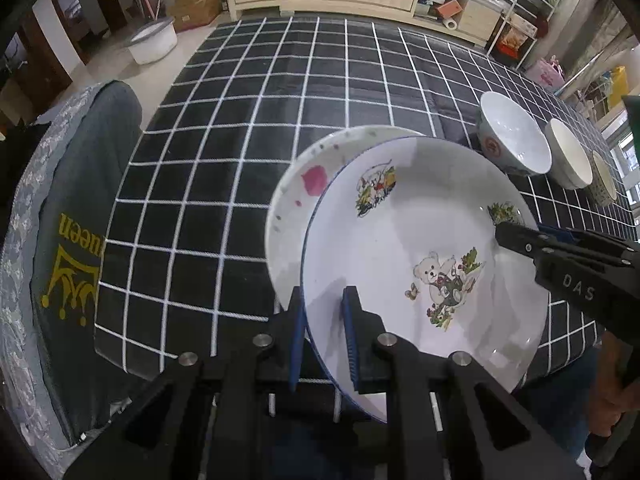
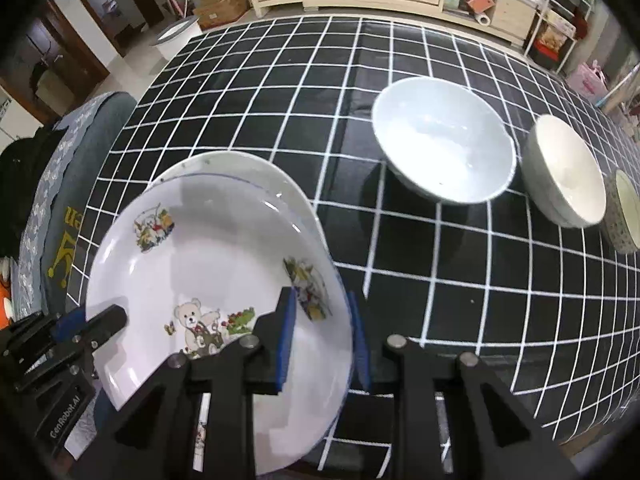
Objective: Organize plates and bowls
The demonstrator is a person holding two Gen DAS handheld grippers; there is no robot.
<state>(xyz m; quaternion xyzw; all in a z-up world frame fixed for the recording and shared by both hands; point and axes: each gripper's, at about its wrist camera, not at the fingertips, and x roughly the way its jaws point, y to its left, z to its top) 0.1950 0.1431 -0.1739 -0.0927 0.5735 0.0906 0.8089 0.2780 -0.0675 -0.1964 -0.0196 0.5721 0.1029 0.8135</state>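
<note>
The left wrist view is showing the left gripper [image 1: 324, 332] pinching the near rim of a white plate [image 1: 392, 232], its blue pads nearly closed with only the thin rim between them. The plate is carrying a blue line round its edge and cartoon prints: a teddy bear [image 1: 440, 280] near the middle and smaller pictures toward the rim. The right gripper [image 2: 322, 340] is clamping the opposite rim of the same plate, jaws a little wider but pressing on both faces, so the plate is hanging between the two grippers above the black tablecloth [image 1: 248, 120] with its white grid. A second plate [image 1: 296, 184], white with pink and grey spots, is lying directly underneath it and showing past its far edge; whether the two are touching cannot be told. That is making two plates. To the right, three bowls are standing in a row on the cloth: a large white bowl [image 2: 444, 140], a cream bowl [image 2: 568, 172] just beside it, and a patterned bowl [image 2: 624, 212] at the frame edge.
</note>
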